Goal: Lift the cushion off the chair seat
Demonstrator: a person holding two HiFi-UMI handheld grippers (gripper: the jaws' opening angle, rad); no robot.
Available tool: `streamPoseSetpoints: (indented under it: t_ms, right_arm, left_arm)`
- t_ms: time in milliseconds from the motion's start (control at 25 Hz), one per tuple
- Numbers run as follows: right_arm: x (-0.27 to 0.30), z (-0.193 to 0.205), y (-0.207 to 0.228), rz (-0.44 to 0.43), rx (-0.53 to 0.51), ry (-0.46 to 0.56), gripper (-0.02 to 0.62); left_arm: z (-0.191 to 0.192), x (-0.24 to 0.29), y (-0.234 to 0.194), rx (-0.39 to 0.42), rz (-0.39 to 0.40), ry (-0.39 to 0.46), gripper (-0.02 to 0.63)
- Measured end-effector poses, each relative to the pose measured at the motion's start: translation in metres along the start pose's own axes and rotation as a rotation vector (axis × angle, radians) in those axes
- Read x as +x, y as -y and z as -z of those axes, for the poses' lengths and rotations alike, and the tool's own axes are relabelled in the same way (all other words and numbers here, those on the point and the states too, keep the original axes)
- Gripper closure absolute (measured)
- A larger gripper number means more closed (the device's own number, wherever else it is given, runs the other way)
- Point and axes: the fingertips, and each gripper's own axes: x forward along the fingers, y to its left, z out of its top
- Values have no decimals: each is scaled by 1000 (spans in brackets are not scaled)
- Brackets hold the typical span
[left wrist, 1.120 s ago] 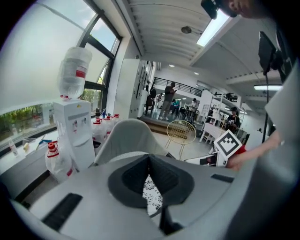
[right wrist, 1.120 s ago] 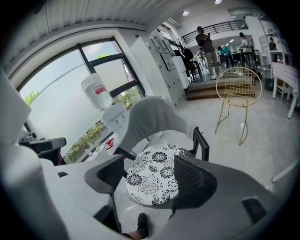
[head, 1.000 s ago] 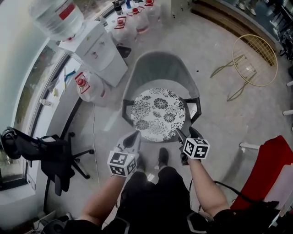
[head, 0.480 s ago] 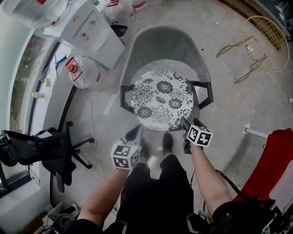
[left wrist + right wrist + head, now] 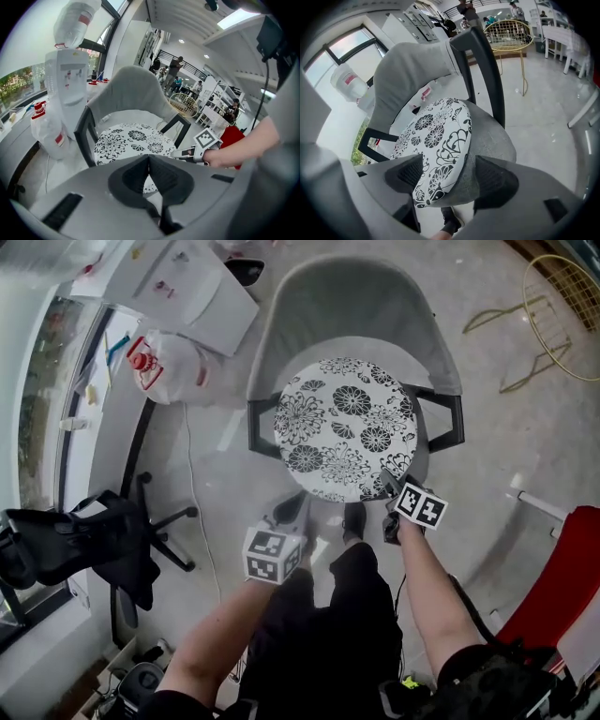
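Grey fabric tub chair with black armrests (image 5: pixel 356 306): stands on the floor at centre, its back on the far side. Black swivel office chair (image 5: pixel 94 545): near left, well apart from the grey chair. White water-dispenser cabinet (image 5: pixel 187 287): far left, just beside the grey chair's back.

Round white cushion with black flower print (image 5: pixel 345 427): lies flat on the grey chair's seat and covers most of it.

Right gripper (image 5: pixel 387 480): at the cushion's near right rim. Its jaws stand apart, with the cushion's edge and the seat's grey edge between them. Whether either jaw touches the fabric cannot be settled from the right gripper view.

Left gripper (image 5: pixel 298 507): held just off the seat's near left edge, apart from the cushion. Its jaws are together at the tips, with nothing between them.
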Motion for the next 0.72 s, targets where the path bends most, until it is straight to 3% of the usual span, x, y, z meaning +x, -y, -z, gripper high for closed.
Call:
streamPoseSetpoints:
  t_ms: [360, 440, 600, 720]
  right_arm:
    - [35, 17, 3, -53, 110, -53, 264]
    - [38, 16, 0, -53, 148, -60, 386]
    - [40, 14, -2, -36, 198, -40, 469]
    - [34, 5, -8, -37, 153, -19, 525]
  left_arm:
    - [28, 0, 0, -28, 19, -56, 598]
    - [24, -3, -2, -46, 19, -36, 598]
    - [16, -13, -19, -120, -30, 9, 598]
    - [10, -18, -19, -80, -17, 20, 598]
